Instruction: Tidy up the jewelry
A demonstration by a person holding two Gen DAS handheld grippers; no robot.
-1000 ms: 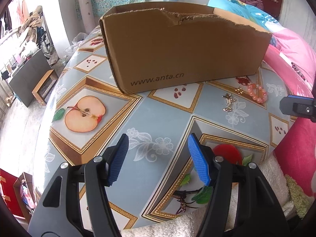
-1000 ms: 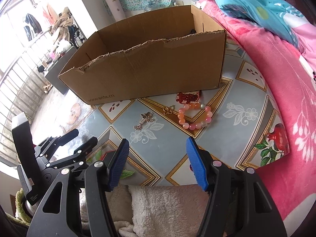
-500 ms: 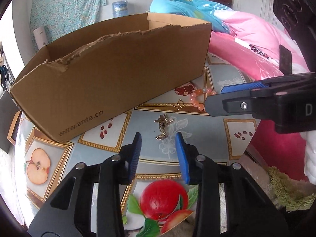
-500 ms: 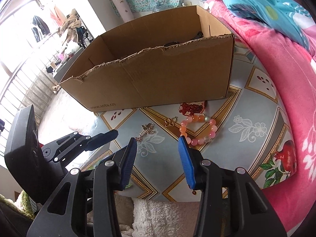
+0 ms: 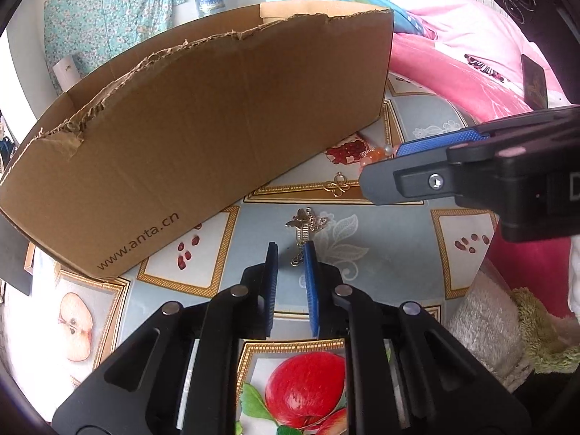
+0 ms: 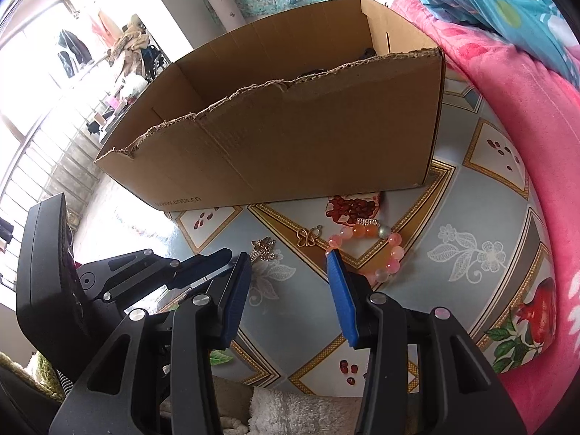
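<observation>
Silver pendant (image 5: 303,233) between half-parted left claw (image 5: 291,250) tips, untouched.

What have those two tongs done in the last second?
The left tongs moved right and forward to the silver chain pendant, narrowing around its end without gripping yet. The right tongs advanced toward the pink bead bracelet, also narrowing. The cardboard box and jewelry stayed put.

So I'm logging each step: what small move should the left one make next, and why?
Probably ease the left hand-held gripper forward and close: its narrowed fingers already straddle the tail of the silver brooch, lying loose on the table.
</observation>
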